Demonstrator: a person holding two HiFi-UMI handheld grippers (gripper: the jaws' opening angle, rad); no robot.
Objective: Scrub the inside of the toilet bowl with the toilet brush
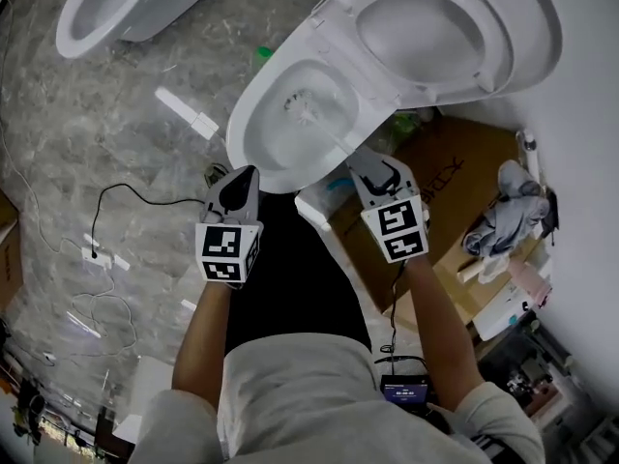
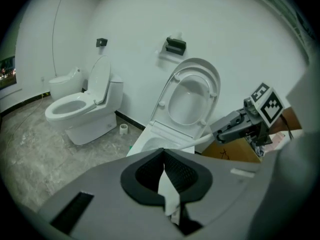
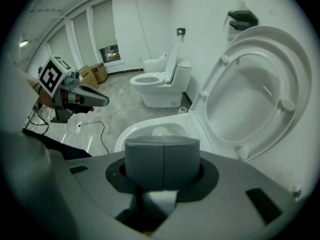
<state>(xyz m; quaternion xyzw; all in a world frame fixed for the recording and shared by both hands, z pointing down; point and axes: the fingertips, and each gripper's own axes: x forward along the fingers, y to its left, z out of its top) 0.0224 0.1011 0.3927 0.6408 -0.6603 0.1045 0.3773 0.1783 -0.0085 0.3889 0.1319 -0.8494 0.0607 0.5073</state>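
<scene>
Scrubbing step under way, judging by the layout.

- Gripping the toilet brush by its white handle in the right gripper, jaws clamped together on it.
- Holding the bristle head down inside the toilet bowl, about mid-basin, well in from the front rim.
- Reaching in over the bowl's front-right edge, with the lid standing up at the back edge, clear of the stroke.
- Parking the left gripper pinched shut just beside the bowl's front-left edge. Carrying nothing identifiable there, only a pale sliver between the pads, not resolvable.

Doing it well, as a judgement call:

- Pressing the bristles onto the porcelain, not skimming.
- Sweeping the wall in overlapping arcs, then working up under the rim edge.
- Steering from the wrist and expecting some twist from a two-jaw pinch on a thin handle under side load.
- Slowing at direction changes, avoiding flicking water over the front edge.
- Minding handle clearance at the front rim, not levering there and risking a slipped grip.
- Leaving the left gripper out of the bowl and off the cable lying on the floor past the bowl's left edge.
</scene>
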